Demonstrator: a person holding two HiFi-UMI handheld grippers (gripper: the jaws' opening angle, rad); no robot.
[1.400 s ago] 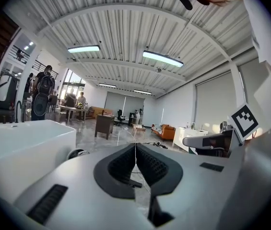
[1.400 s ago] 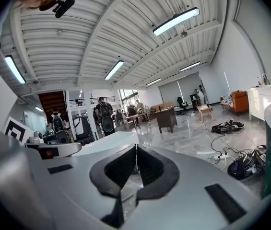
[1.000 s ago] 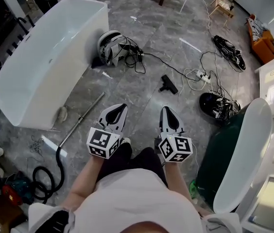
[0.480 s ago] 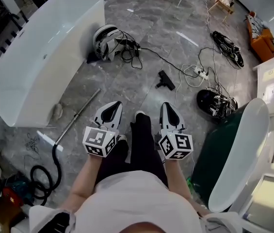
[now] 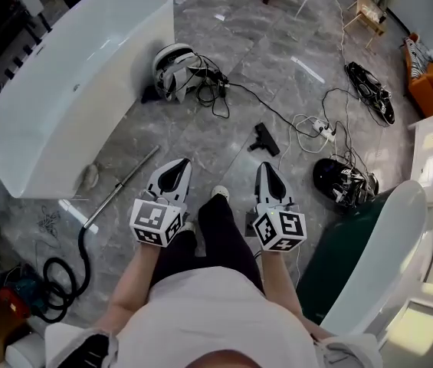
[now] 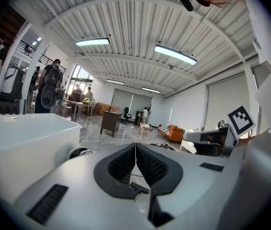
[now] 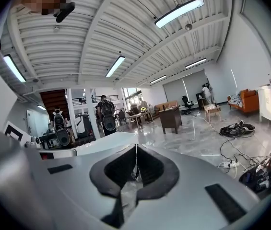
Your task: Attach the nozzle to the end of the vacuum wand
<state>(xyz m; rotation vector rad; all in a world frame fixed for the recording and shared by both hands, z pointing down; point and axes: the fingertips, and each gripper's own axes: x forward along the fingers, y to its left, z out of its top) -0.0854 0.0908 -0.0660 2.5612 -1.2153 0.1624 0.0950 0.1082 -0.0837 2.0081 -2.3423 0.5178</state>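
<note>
Head view shows the person has walked closer to the nozzle [image 5: 265, 139] on the floor, the wand [image 5: 122, 188] lying left, with left gripper [image 5: 178, 167] and right gripper [image 5: 267, 169] shut tight, holding nothing.

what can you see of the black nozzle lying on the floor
The nozzle is a small black piece, plastic by the look, with a wider head and a short neck. It lies flat on the grey stone-look floor, on its own, ahead of the right gripper and well apart from the wand to its left. Nothing holds or touches it. Finer detail is too small to tell.
</note>
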